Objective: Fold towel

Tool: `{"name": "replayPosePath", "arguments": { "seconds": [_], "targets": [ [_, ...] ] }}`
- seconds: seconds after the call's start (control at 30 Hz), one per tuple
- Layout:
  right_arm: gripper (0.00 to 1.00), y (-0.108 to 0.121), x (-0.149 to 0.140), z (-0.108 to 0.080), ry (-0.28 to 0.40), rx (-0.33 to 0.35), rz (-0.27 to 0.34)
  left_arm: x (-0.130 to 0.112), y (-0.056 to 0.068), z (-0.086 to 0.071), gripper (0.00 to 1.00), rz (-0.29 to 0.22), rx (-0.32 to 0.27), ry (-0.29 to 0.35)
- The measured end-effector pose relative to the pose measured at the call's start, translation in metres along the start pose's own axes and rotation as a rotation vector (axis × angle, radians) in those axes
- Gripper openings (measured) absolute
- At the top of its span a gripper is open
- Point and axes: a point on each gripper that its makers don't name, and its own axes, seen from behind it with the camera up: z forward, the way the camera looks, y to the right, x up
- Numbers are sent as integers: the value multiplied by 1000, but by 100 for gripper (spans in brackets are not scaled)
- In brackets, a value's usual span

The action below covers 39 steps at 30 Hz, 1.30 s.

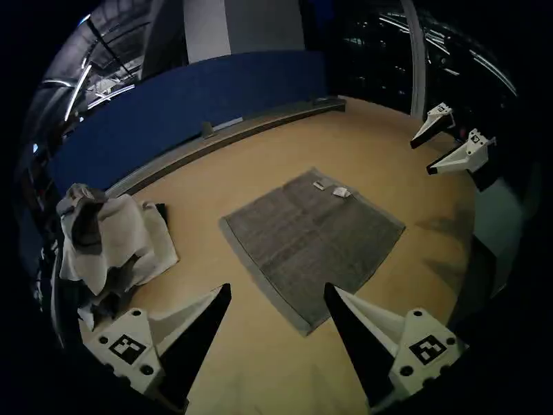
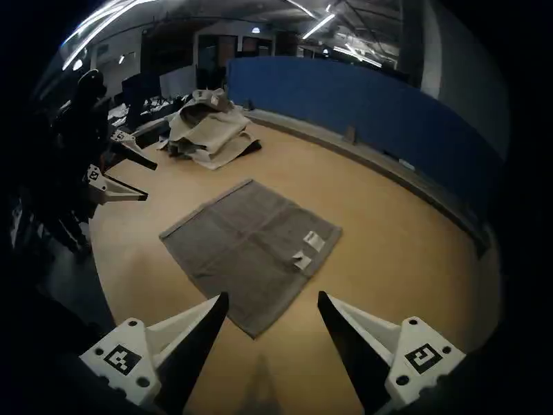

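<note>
1. Squarely ahead in the left gripper view, at 12 o'clock past the fingertips: grey towel (image 1: 311, 238), spread flat and square on the tan table (image 1: 276, 152), one near corner reaching in between the two fingers.
2. Left gripper (image 1: 276, 287): hovers above the table, fingers wide apart, grasping nothing, clear of the cloth.
3. At 2 o'clock in that view: right gripper (image 1: 422, 158), raised beyond the towel's far side, fingers likewise parted and empty.
4. On the towel's far corner, toward 1 o'clock: two small white labels (image 1: 340, 191), lying side by side on the cloth.
5. At 9 o'clock: heap of pale laundry (image 1: 110, 238), crumpled, well apart from the towel, backed by a blue partition (image 1: 186, 104) along the table's far edge.
6. In the right gripper view, again at 12 o'clock: towel (image 2: 249, 242) flat on the table (image 2: 387, 235), labels (image 2: 313, 240) near its 3 o'clock edge.
7. Right gripper (image 2: 272, 295): held over the near corner of the towel, fingers released, touching nothing.
8. At 9 o'clock there: left gripper (image 2: 148, 182), open-fingered, with a person's dark figure (image 2: 83, 124) behind it.
9. At 11 o'clock: laundry heap (image 2: 211, 131), beside the partition (image 2: 359, 97).
</note>
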Motion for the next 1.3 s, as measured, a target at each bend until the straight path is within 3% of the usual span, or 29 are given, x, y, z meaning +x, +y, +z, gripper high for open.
{"name": "replayPosePath", "arguments": {
  "seconds": [0.77, 1.3],
  "targets": [
    [100, -19, -60, 62, -96, 28, 15, -63, 45, 53, 100, 29, -104, -120],
    [100, -25, -79, 81, -112, 26, 19, -90, 53, 67, 100, 30, -121, -171]
  ]
}}
